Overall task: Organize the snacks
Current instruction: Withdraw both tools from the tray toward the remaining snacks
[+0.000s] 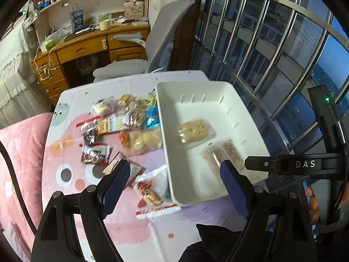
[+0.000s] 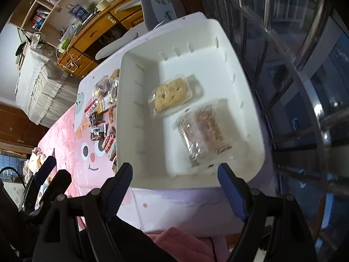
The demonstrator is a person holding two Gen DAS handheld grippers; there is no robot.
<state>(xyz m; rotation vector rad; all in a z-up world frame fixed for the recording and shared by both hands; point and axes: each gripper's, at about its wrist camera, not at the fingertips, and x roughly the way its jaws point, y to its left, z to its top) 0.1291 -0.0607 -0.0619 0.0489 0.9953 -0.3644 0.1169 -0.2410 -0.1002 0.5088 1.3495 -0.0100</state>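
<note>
A white plastic bin stands on the right of a table with a pink cartoon cloth. In it lie a pale cracker pack and a clear pack of brown cereal bars. Several wrapped snacks are heaped left of the bin. A red-and-white packet lies against the bin's near corner. My left gripper is open above that corner, nothing between its fingers. My right gripper is open over the bin's near wall, empty.
A metal window grille runs along the right. Behind the table are a grey office chair and a wooden desk with shelves. A pink quilt lies left. The other gripper's black body and a hand show at right.
</note>
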